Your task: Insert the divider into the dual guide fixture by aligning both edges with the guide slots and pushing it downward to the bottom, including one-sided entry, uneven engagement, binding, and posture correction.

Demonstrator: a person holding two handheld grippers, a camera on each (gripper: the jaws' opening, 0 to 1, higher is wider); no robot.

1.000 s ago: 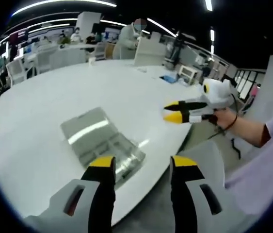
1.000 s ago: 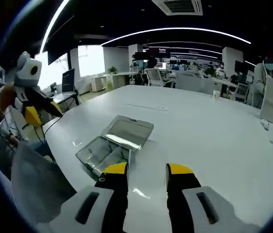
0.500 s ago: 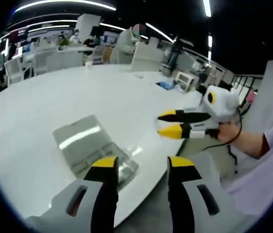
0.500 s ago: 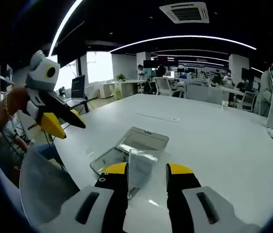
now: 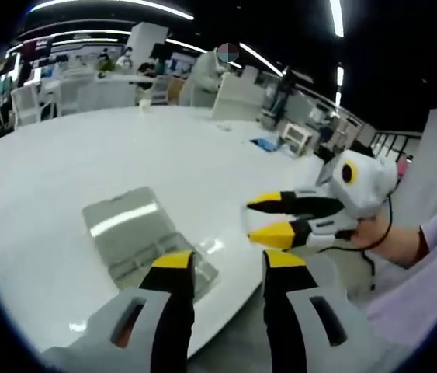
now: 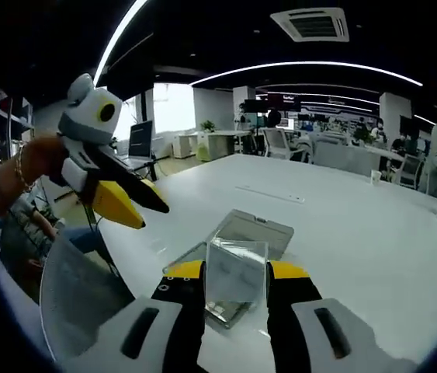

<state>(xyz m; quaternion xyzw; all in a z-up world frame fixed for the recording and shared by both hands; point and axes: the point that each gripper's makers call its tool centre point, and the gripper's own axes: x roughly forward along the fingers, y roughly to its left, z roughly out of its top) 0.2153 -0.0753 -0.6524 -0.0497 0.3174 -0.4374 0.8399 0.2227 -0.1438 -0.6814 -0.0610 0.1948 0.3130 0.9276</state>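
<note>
The dual guide fixture, a clear plastic box with its lid folded open, lies near the front edge of the white table. My right gripper is shut on the clear divider, which it holds upright above the fixture. In the left gripper view, the right gripper comes in from the right, held by a hand just off the table's edge. My left gripper is open with nothing between its jaws, just short of the fixture. The left gripper hangs left of the divider in the right gripper view.
A grey mesh chair back stands at the table's near edge. A small blue item and a white box lie at the far end. Desks, chairs and people fill the room behind. The table stretches wide beyond the fixture.
The right gripper has shut on the clear divider and lifted it from the fixture. Both grippers have drawn closer together, and both views have shifted.
</note>
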